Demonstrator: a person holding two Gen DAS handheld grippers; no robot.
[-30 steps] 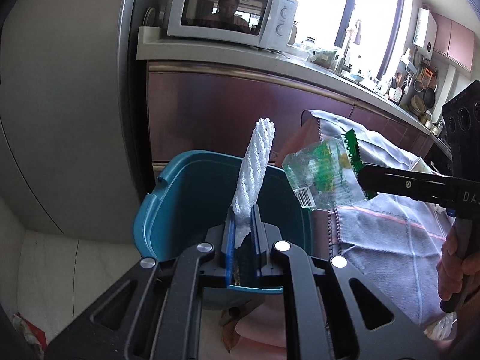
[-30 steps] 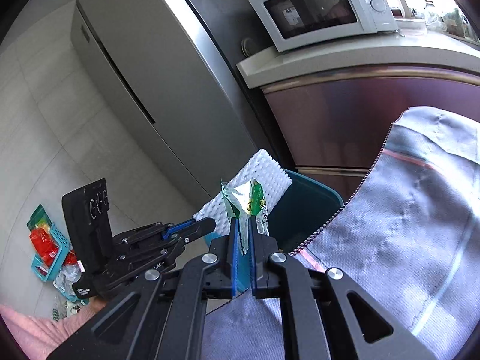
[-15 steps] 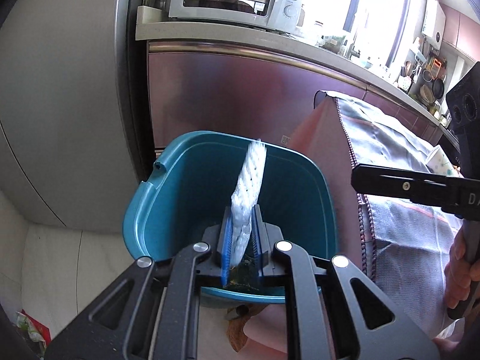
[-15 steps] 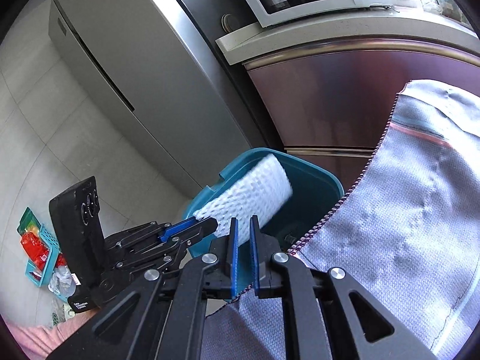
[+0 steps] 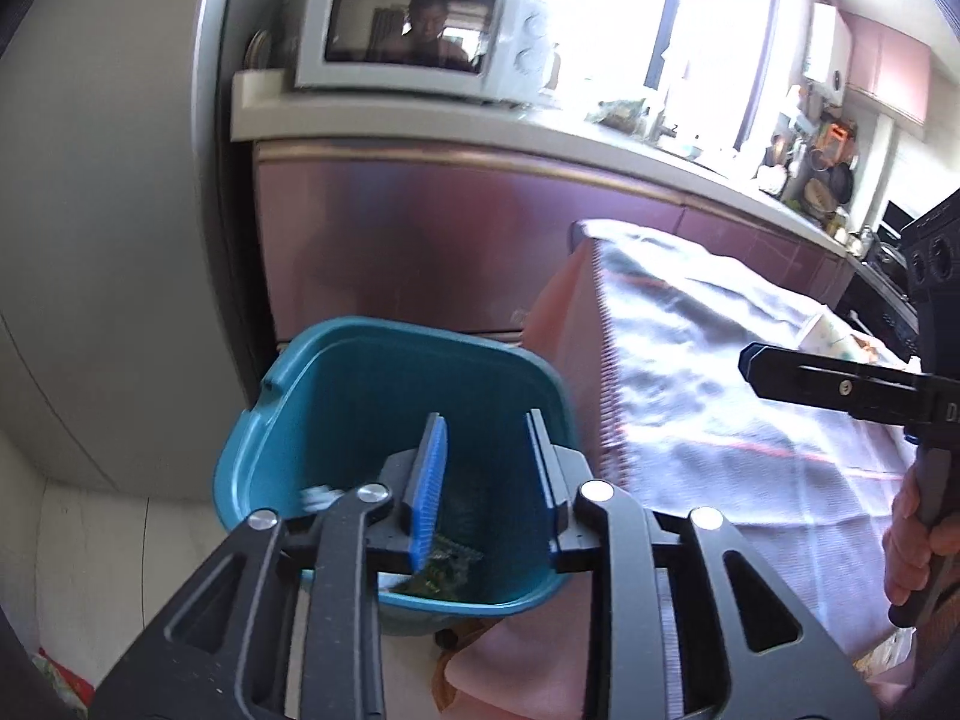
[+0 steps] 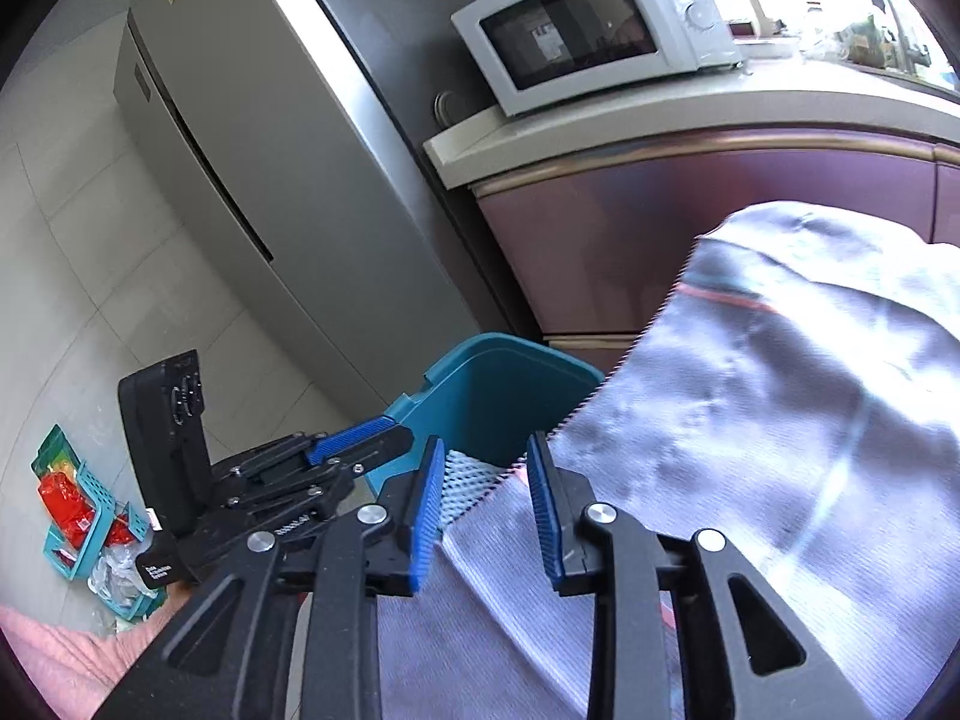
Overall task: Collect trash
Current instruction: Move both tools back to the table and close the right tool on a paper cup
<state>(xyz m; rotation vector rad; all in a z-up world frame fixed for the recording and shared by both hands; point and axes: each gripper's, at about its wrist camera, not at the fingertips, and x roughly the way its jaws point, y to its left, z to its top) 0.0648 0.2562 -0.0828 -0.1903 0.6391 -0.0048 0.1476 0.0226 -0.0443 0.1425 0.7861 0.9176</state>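
A teal bin [image 5: 336,396] stands on the floor beside the table; it also shows in the right wrist view [image 6: 498,384]. My left gripper [image 5: 486,444] is open and empty above the bin's mouth. A green wrapper [image 5: 441,576] lies at the bin's bottom. White foam netting [image 6: 471,477] lies inside the bin, seen in the right wrist view between my fingers. My right gripper [image 6: 486,468] is open and empty over the table's edge next to the bin. It shows from the side in the left wrist view [image 5: 750,360].
A grey cloth [image 6: 750,420] covers the table [image 5: 708,372] right of the bin. A steel fridge [image 6: 252,150] and a counter with a white microwave [image 5: 414,30] stand behind. Small teal baskets with red packets [image 6: 78,510] sit on the floor at left.
The right gripper let the green wrapper fall into the bin, then opened wide. The left gripper opened and dropped the white foam netting into the bin.
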